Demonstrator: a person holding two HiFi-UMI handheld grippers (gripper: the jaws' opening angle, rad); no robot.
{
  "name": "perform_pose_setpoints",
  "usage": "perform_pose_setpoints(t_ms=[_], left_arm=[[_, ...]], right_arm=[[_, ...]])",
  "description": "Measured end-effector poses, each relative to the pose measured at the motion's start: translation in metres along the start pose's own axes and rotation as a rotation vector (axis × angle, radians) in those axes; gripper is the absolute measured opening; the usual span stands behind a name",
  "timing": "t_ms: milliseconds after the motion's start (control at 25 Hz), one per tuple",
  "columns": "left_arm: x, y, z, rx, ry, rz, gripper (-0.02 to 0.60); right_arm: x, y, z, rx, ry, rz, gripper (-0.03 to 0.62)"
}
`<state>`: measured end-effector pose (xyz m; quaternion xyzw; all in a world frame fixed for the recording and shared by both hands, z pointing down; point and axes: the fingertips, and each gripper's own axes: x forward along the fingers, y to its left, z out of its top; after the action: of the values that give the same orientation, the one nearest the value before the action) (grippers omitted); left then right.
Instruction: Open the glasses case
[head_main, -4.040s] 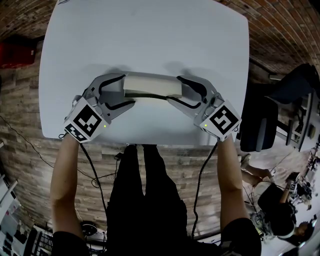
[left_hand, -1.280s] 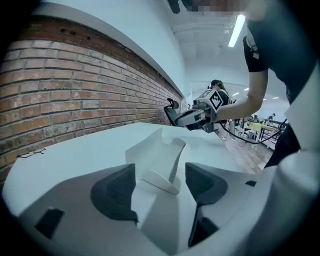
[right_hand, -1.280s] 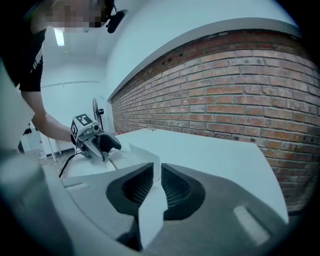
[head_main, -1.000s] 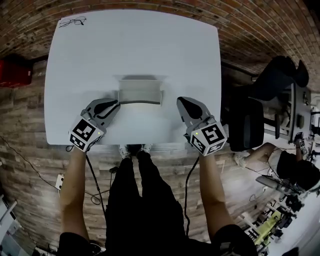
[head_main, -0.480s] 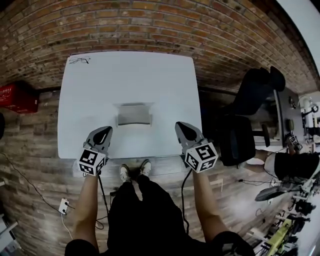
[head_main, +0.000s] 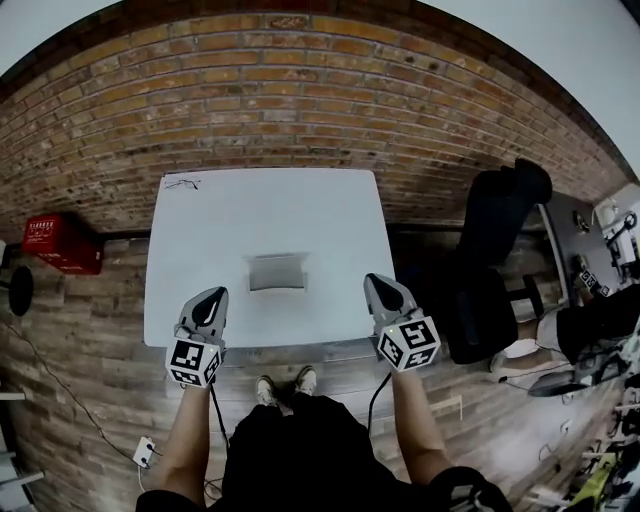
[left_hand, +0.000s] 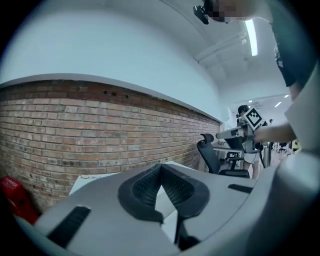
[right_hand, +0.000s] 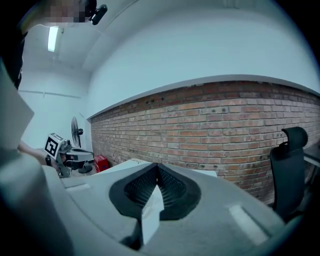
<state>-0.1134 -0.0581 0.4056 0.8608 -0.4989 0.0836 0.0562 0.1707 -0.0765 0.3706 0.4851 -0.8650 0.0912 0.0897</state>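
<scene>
The grey glasses case (head_main: 277, 272) stands open on the white table (head_main: 300, 205), its lid tilted up. My left gripper (head_main: 207, 303) hangs over the table's front edge, left of the case and apart from it, shut and empty. My right gripper (head_main: 383, 290) hangs to the case's right, also shut with nothing in it. In the left gripper view the pads of the left gripper (left_hand: 161, 172) meet; in the right gripper view those of the right gripper (right_hand: 156, 172) meet too. A pair of glasses (head_main: 181, 184) lies at the far left corner.
A brick wall (head_main: 300, 110) runs behind the table. A red box (head_main: 62, 243) sits on the floor at the left. A black office chair (head_main: 500, 230) stands to the right, with a person (head_main: 590, 320) and desks beyond it. A power strip (head_main: 143, 452) lies on the floor.
Four seconds ago both grippers held the case's ends. Over the last second both have risen and drawn back toward the front edge, the left jaws have closed, and the view has lifted away.
</scene>
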Motion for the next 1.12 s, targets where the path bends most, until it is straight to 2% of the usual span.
perform_pose_setpoints(t_ms=[200,480,600,920,1040,1120], left_arm=[[-0.018,-0.006,0.046,0.03,-0.09,0.04,0.006],[-0.052,-0.007,0.101,0.059,-0.205,0.096,0.006],[-0.062,-0.002,0.111,0.053,-0.244,0.13,0.006],[-0.088,-0.005,0.136,0.062,-0.293,0.164,0.006],[-0.098,-0.003,0.132,0.09,-0.292,0.2,0.006],[-0.102,-0.001,0.13,0.075,-0.299,0.218,0.006]], right_arm=[[-0.014,0.006,0.033,-0.036,-0.076,0.009,0.005],[-0.034,0.012,0.056,-0.076,-0.149,-0.004,0.005],[-0.044,0.01,0.062,-0.085,-0.172,-0.018,0.005],[-0.074,0.009,0.078,-0.09,-0.239,-0.053,0.005],[-0.079,0.014,0.07,-0.097,-0.219,-0.053,0.005],[-0.082,0.015,0.062,-0.09,-0.204,-0.062,0.005]])
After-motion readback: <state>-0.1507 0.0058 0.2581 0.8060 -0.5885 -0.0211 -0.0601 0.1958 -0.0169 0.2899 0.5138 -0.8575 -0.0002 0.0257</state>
